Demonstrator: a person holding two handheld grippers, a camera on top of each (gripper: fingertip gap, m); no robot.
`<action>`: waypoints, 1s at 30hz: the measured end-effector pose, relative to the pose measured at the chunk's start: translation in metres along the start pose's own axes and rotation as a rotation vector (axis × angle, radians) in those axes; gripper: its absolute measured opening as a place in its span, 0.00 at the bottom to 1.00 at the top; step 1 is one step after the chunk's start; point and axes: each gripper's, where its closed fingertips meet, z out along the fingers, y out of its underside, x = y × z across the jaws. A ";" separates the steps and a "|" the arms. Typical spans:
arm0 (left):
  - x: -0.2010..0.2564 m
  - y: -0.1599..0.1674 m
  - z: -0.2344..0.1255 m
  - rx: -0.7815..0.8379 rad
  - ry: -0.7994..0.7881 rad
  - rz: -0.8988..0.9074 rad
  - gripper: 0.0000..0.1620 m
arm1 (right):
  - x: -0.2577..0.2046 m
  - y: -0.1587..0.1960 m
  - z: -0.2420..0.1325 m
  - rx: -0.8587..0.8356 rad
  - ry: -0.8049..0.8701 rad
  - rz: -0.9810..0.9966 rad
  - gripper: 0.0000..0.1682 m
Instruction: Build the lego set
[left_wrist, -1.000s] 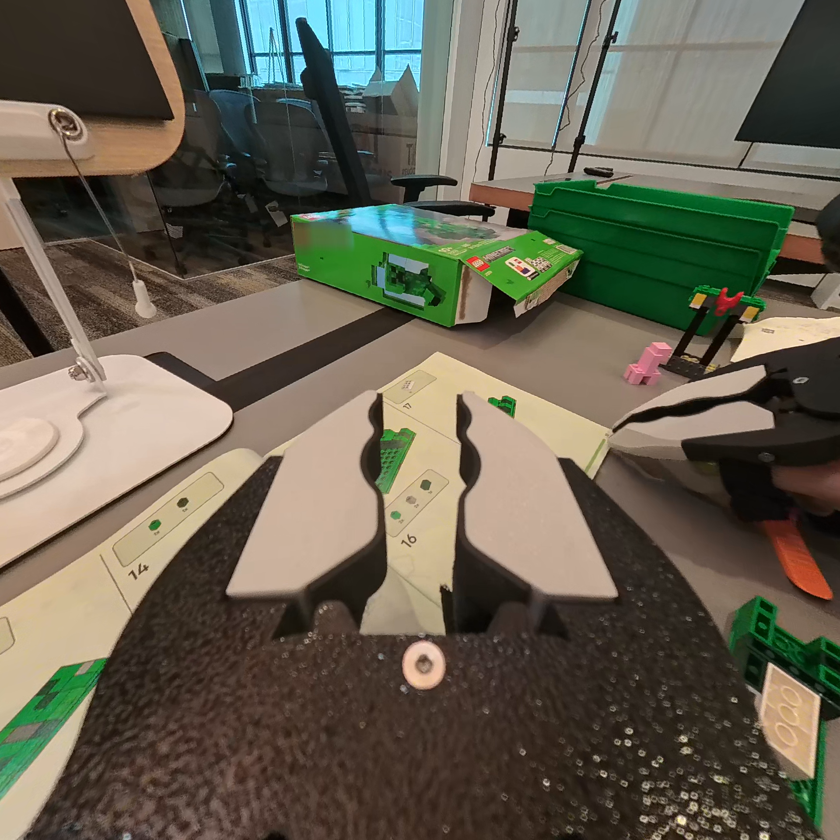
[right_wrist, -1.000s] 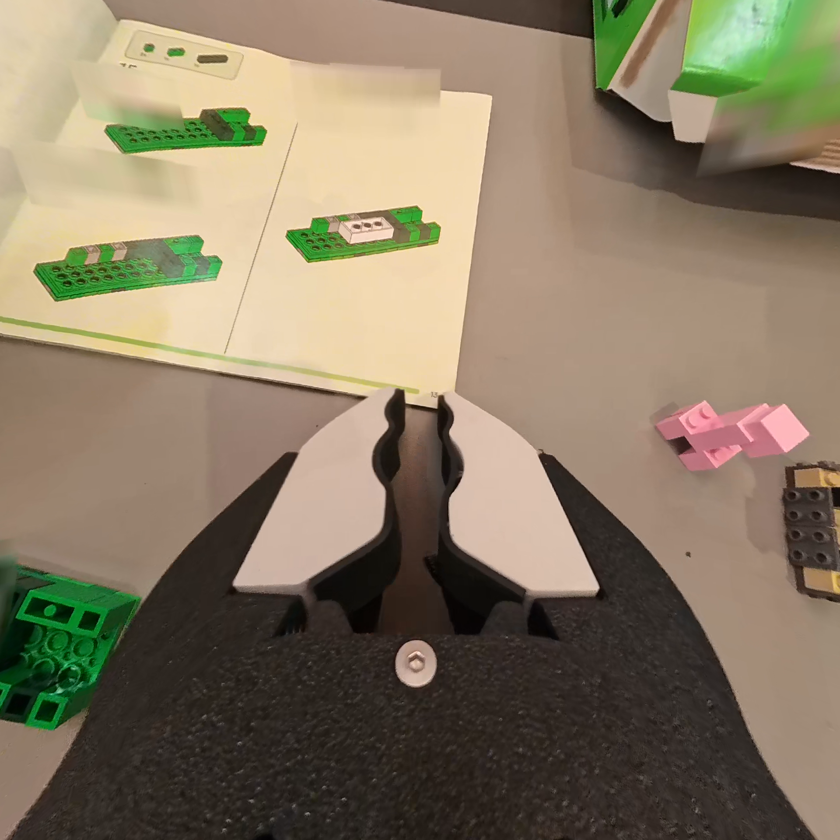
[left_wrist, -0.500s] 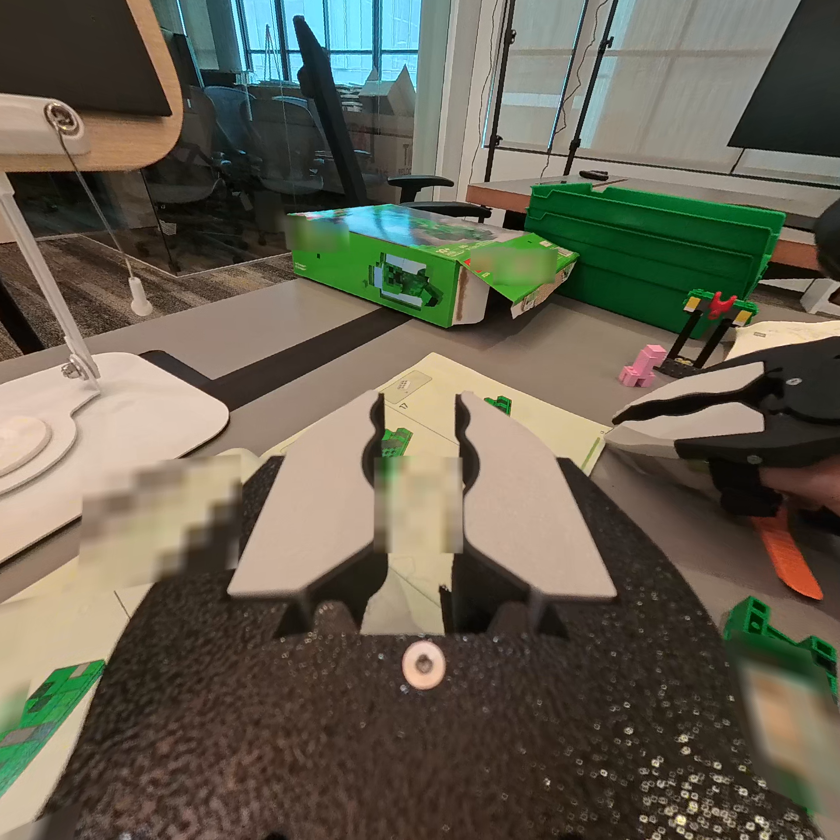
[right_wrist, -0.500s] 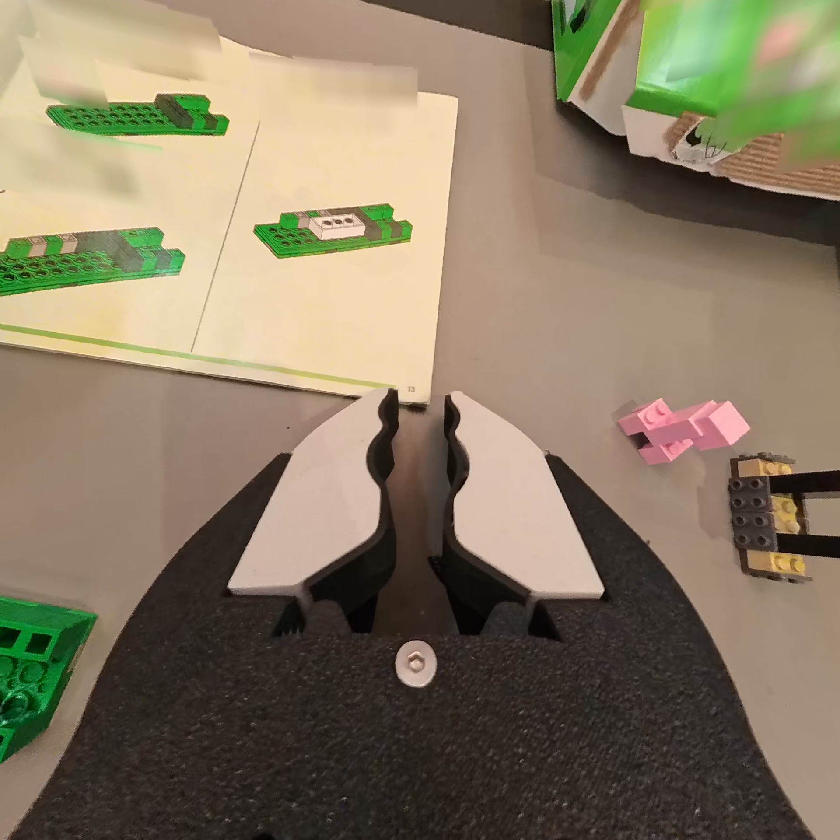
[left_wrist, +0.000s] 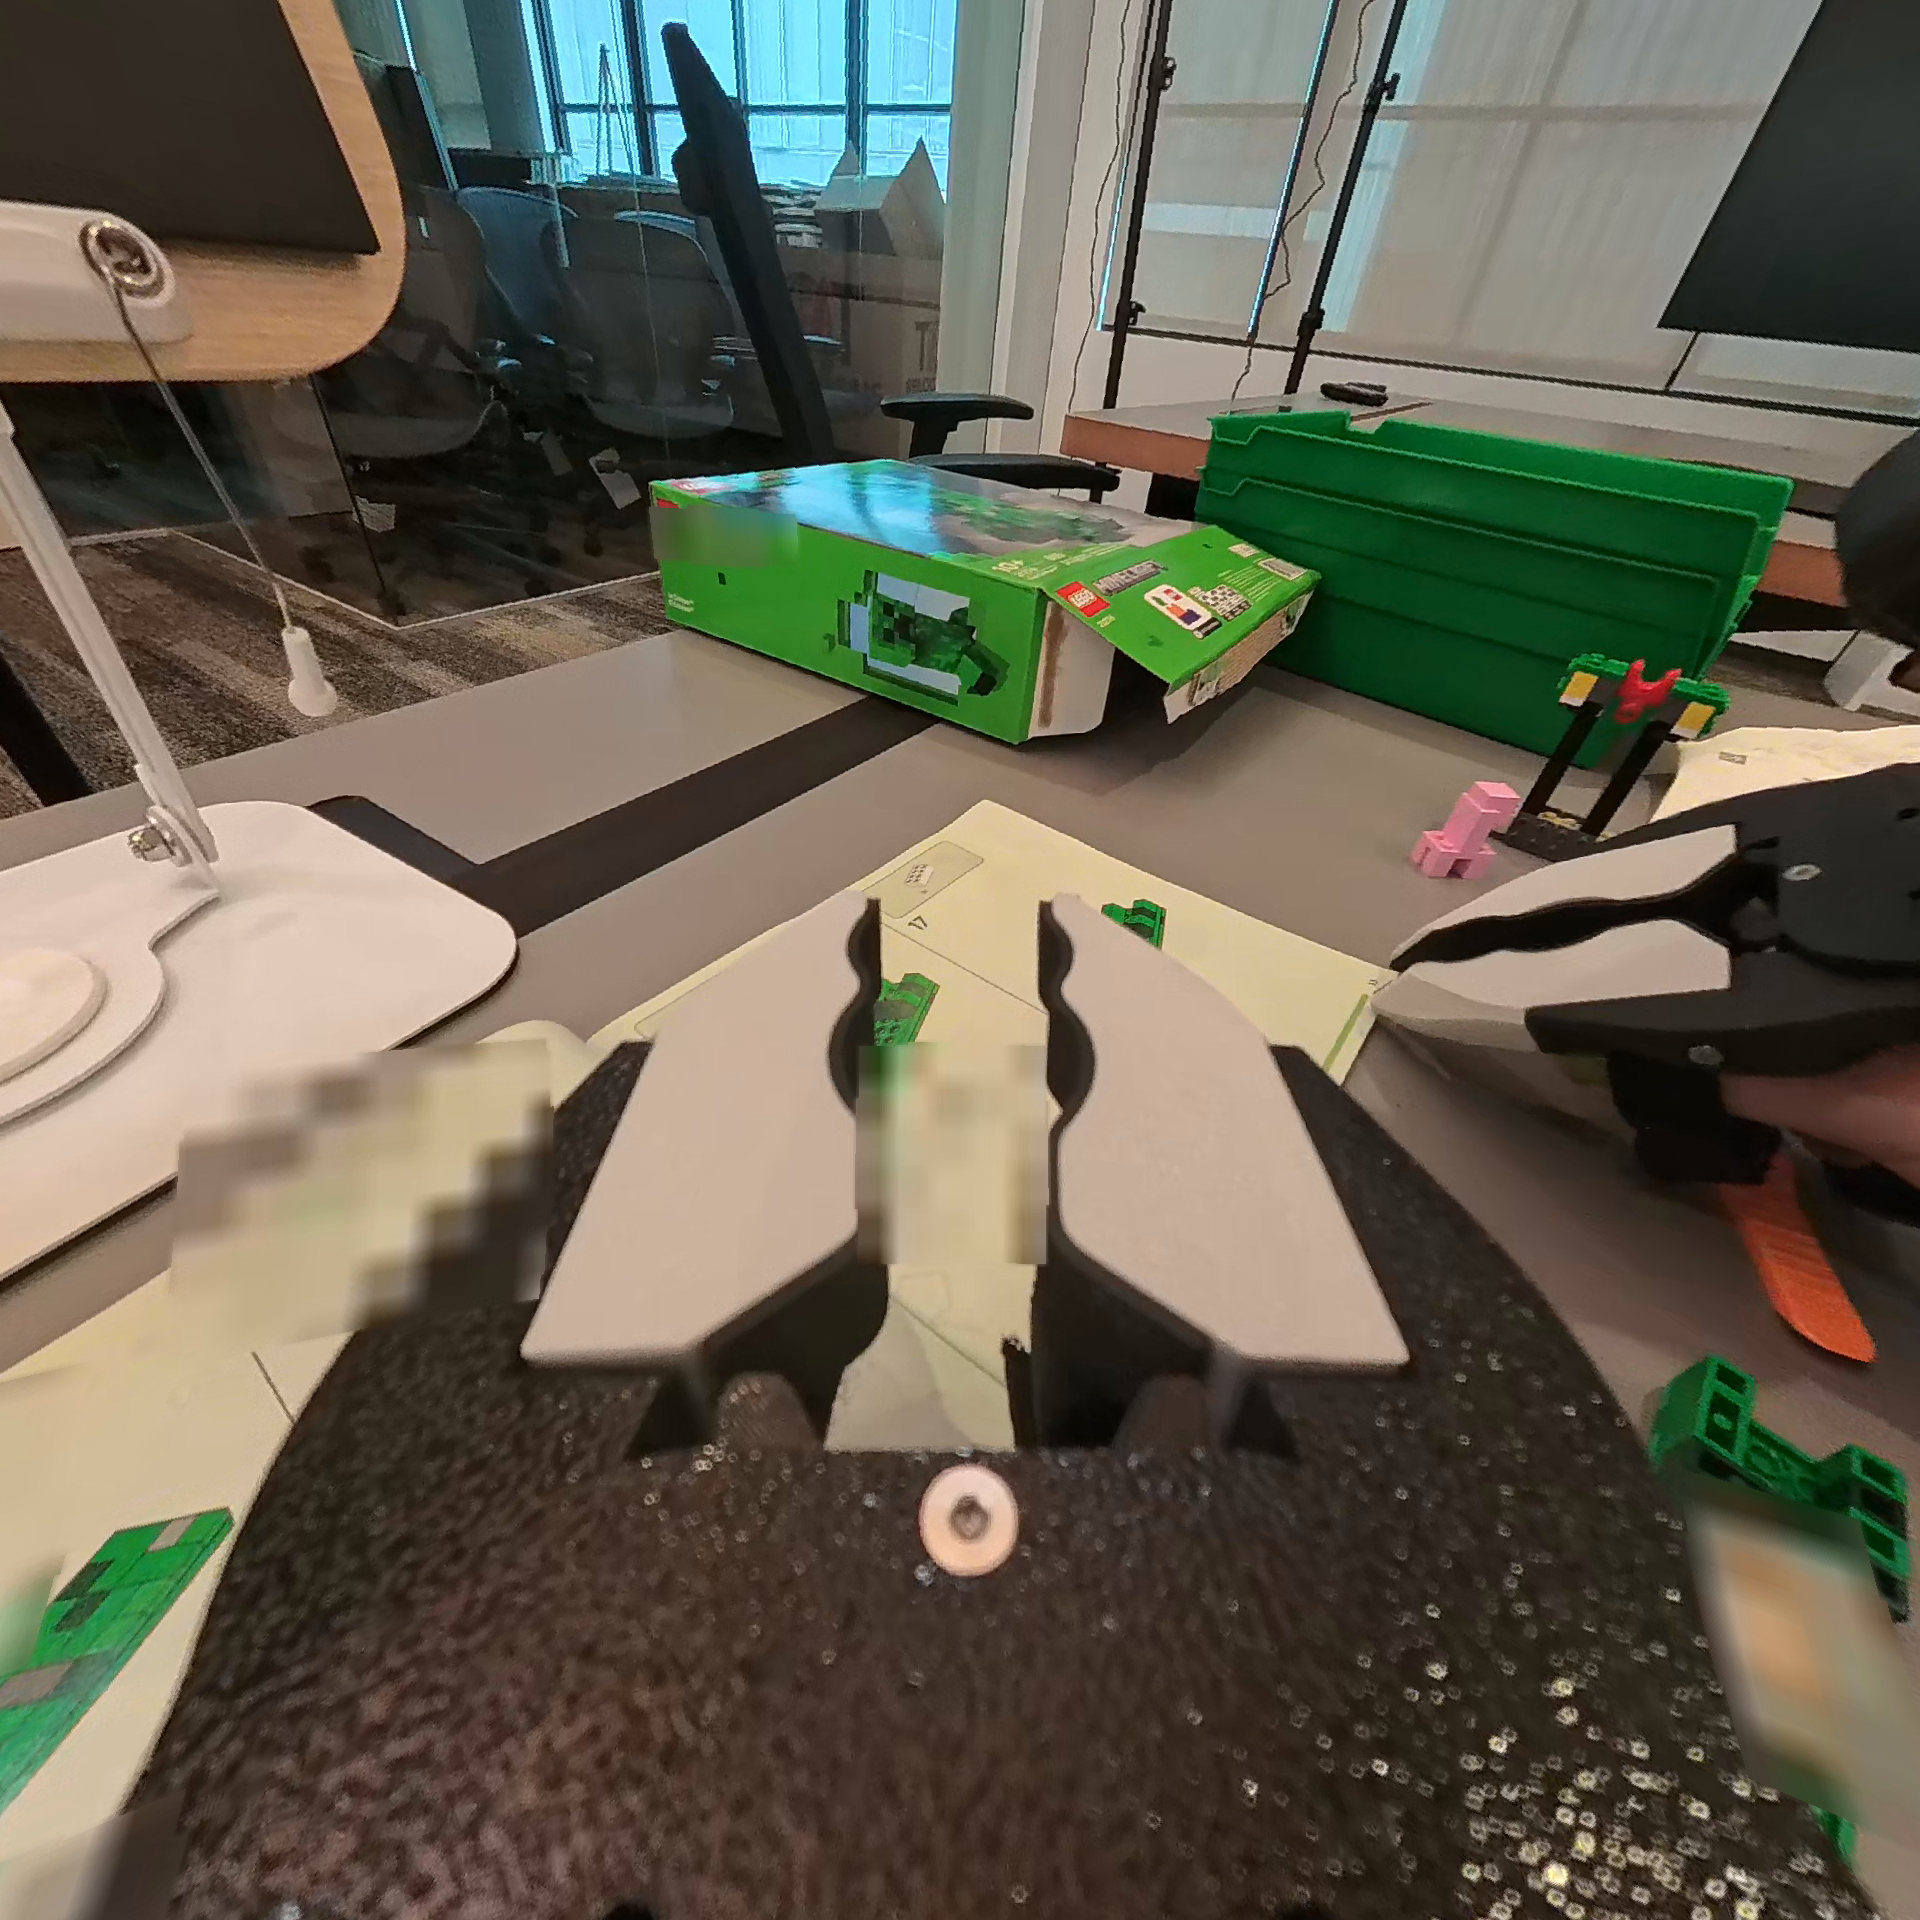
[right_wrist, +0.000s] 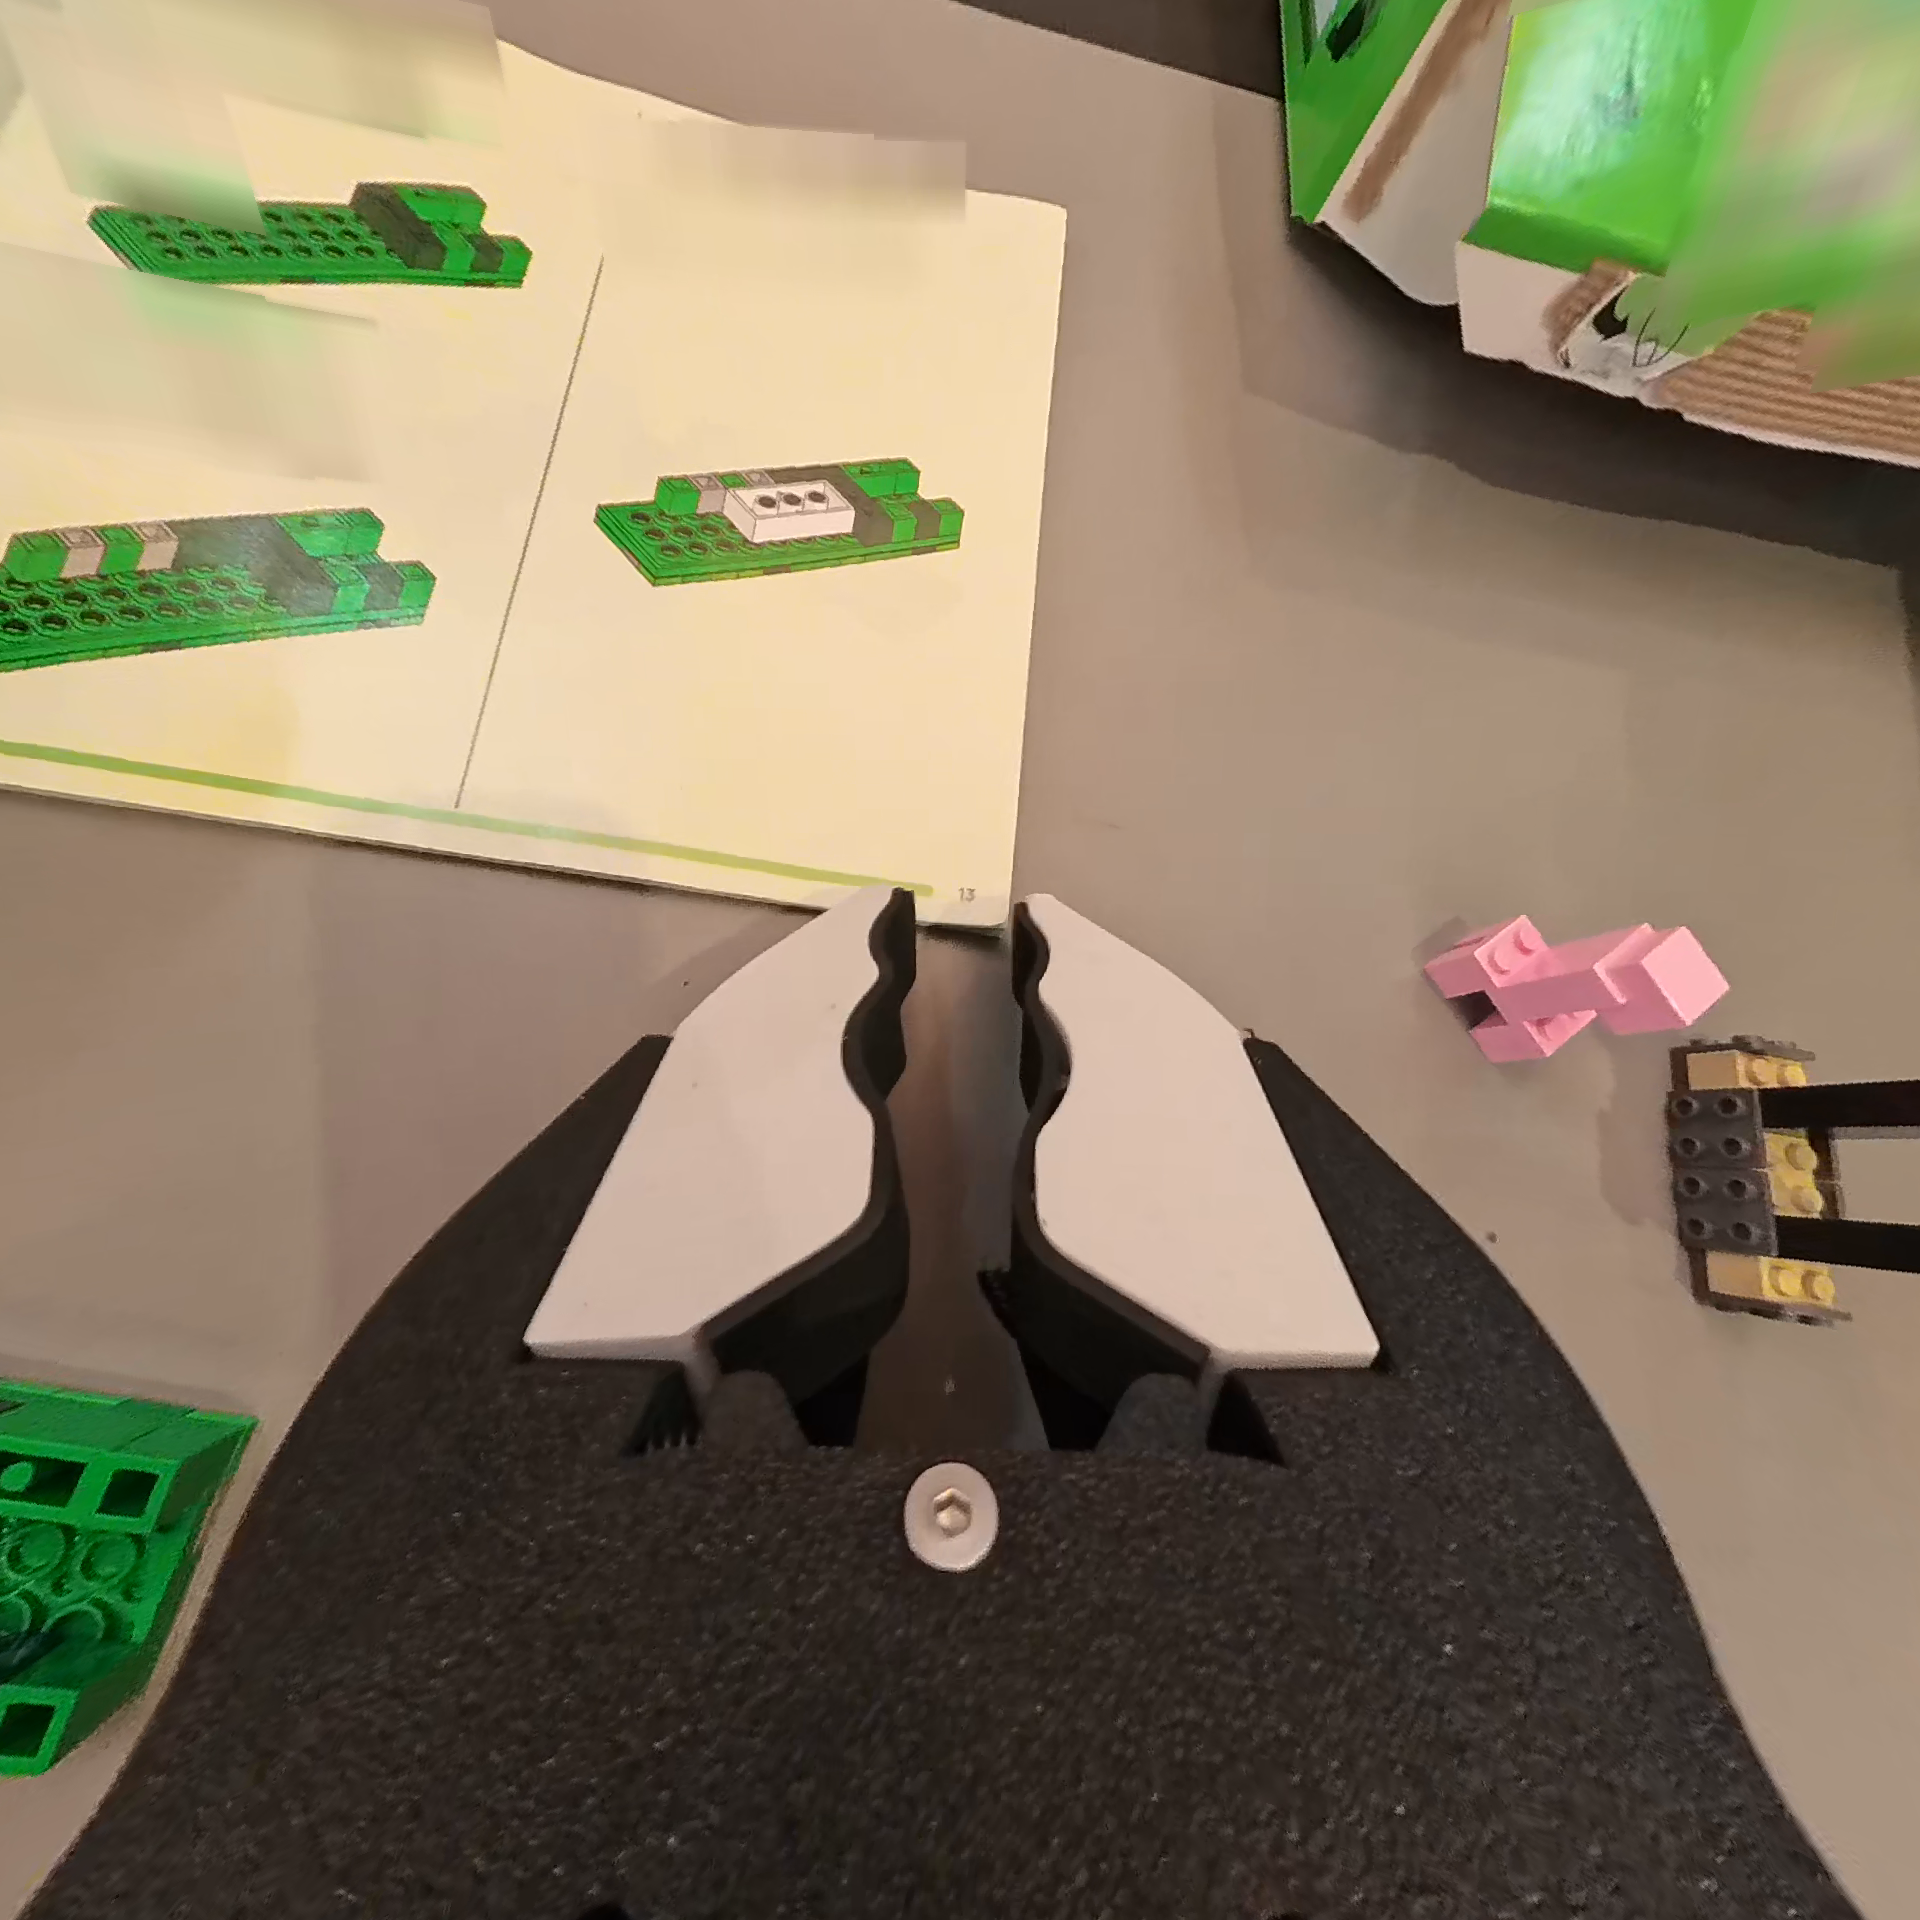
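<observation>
Left wrist view first: the left tool (left_wrist: 958, 920) hangs over the open instruction booklet (left_wrist: 997, 894) on the grey desk (left_wrist: 644, 727), its fingers parted by a moderate gap with nothing between them. Off to the side, the right tool (left_wrist: 1397, 961) comes in low over the desk, a hand (left_wrist: 1829, 1112) wrapped around its grip, tip just at the booklet's edge. Behind it sit a small pink lego figure (left_wrist: 1460, 831) and a black-legged lego stand (left_wrist: 1621, 748) topped with green and a red piece. Farther back, an opened green lego box (left_wrist: 935, 603) lies on its side beside a stack of green trays (left_wrist: 1475, 561). A white lamp base (left_wrist: 260, 935) rests at the near edge, and an orange brick separator (left_wrist: 1792, 1273) lies under the hand. A green partly built lego piece (left_wrist: 1766, 1455) sits close by.

Right wrist view now: the right tool (right_wrist: 963, 909) points down at the desk (right_wrist: 1299, 675), fingers narrowly apart and empty, tips right at the booklet's (right_wrist: 727, 675) corner. The pink figure (right_wrist: 1569, 982) lies on its side, close to the stand's dark and tan base (right_wrist: 1730, 1174). The green lego piece (right_wrist: 94, 1558) shows at the frame's edge, studs-underside up, well apart from the fingers.
</observation>
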 end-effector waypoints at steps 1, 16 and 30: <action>0.000 0.000 0.000 -0.001 0.000 0.000 0.18 | 0.000 0.000 0.000 0.001 -0.002 0.007 0.10; 0.005 0.000 0.001 -0.003 0.018 0.004 0.17 | 0.003 -0.011 -0.001 0.078 0.031 -0.047 0.00; 0.088 0.035 0.022 -0.299 0.400 0.157 0.38 | 0.026 -0.034 -0.031 0.346 -0.041 -0.077 0.03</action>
